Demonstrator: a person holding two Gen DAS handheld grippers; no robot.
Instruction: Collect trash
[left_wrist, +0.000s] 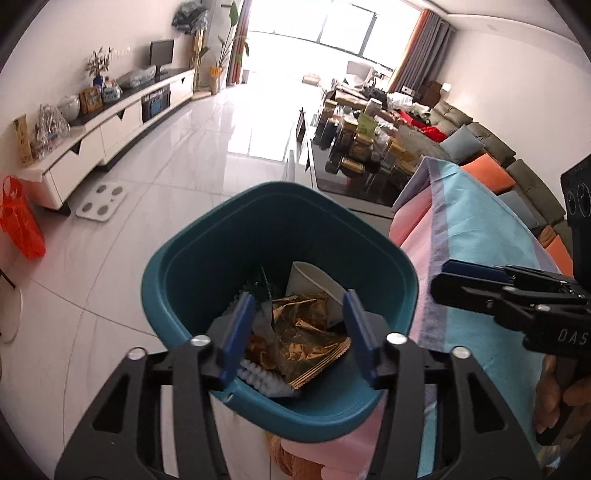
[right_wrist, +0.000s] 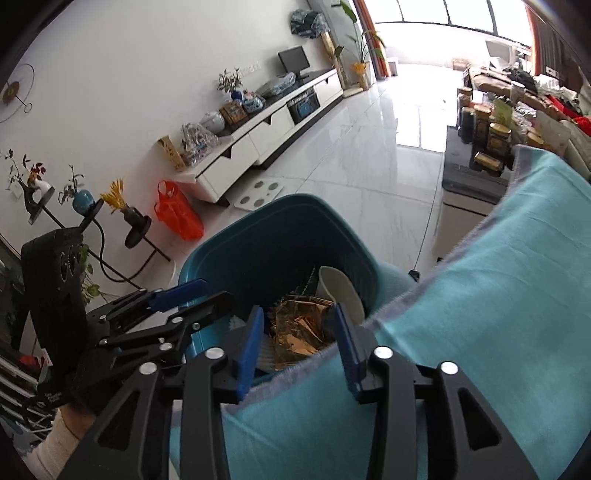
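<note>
- Holding nothing, the left claw (left_wrist: 299, 325) hangs with its blue fingers spread above the smooth teal plastic bin with rounded corners (left_wrist: 184, 295).
- Inside the bin lie a crinkled gold foil wrapper (left_wrist: 306, 332), its long axis running from 7 to 1 o'clock, and a white paper cup (left_wrist: 314, 284) tipped on its side.
- The bin stands at the edge of the tabletop under a soft turquoise-and-pink cloth (left_wrist: 491, 236).
- The right claw (right_wrist: 299, 343) is likewise spread and empty, above the cloth's edge, at 3 o'clock from the left one.
</note>
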